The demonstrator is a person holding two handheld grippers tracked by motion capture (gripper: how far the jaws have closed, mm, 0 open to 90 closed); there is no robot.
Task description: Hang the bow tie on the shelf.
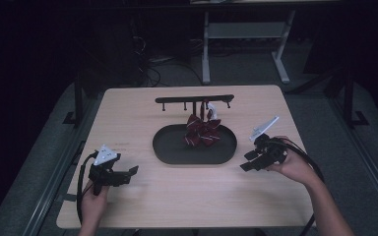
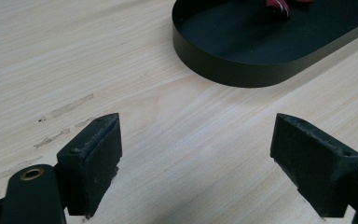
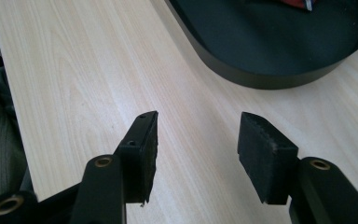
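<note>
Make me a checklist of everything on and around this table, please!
Surface: light wooden table, a few scuff marks near the left gripper.
Job's things: red striped bow hangs from the black rack and reaches down to the black oval tray; whether it touches the tray is unclear.
Clutter: nothing seen.
Grippers: left gripper open, nothing between its jaws, low over the table left of the tray; right gripper open, nothing between its jaws, right of the tray.
Cables: a black cable loops from the left gripper; another cable trails from the right gripper.
Surroundings: dark room, grey floor, white desk legs behind.
</note>
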